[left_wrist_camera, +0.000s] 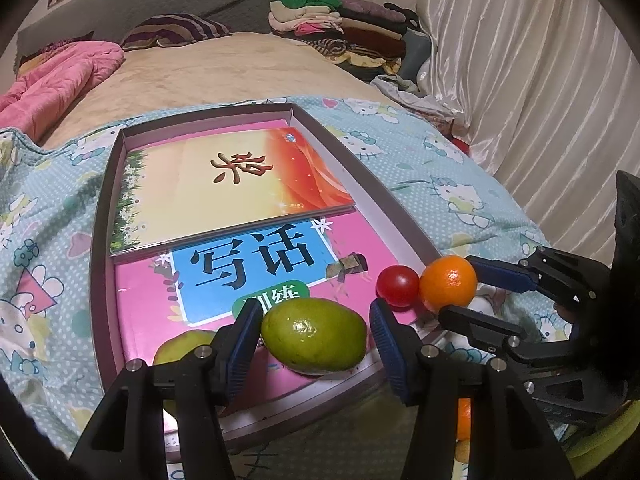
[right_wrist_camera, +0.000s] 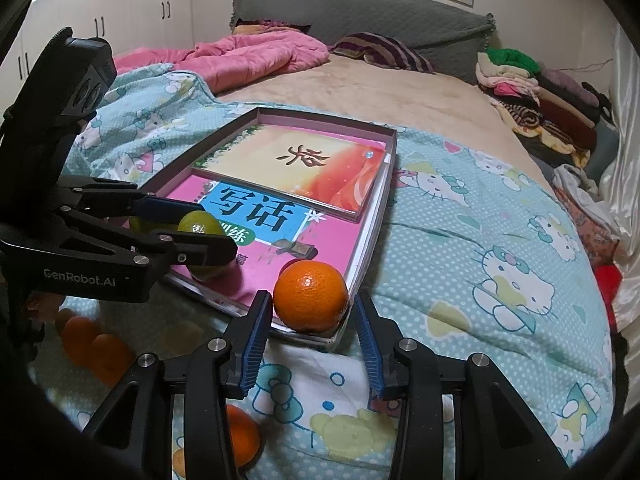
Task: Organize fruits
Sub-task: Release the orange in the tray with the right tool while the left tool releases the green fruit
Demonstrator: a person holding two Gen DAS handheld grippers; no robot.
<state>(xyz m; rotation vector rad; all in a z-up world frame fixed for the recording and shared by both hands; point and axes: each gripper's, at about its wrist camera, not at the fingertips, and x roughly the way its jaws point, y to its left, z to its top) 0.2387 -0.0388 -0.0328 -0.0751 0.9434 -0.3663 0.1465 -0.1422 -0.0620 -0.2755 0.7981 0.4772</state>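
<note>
Left claw [left_wrist_camera: 314,336] stands apart around the green mango [left_wrist_camera: 315,335]; right claw [right_wrist_camera: 310,330] apart, the orange [right_wrist_camera: 311,297] between its pads.

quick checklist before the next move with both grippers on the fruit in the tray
1. Left gripper straddles the green mango: ok, jaws open on both sides.
2. Right gripper straddles the orange: ok, open, not yet clamped.
3. Orange sits inside the tray: ok, at its near corner.
4. Red tomato clear of the right gripper's fingers: cannot tell, it touches the orange.
5. The two grippers clear of each other: ok, though close.
6. Second green fruit unobstructed: not ok, left gripper partly covers it.
</note>
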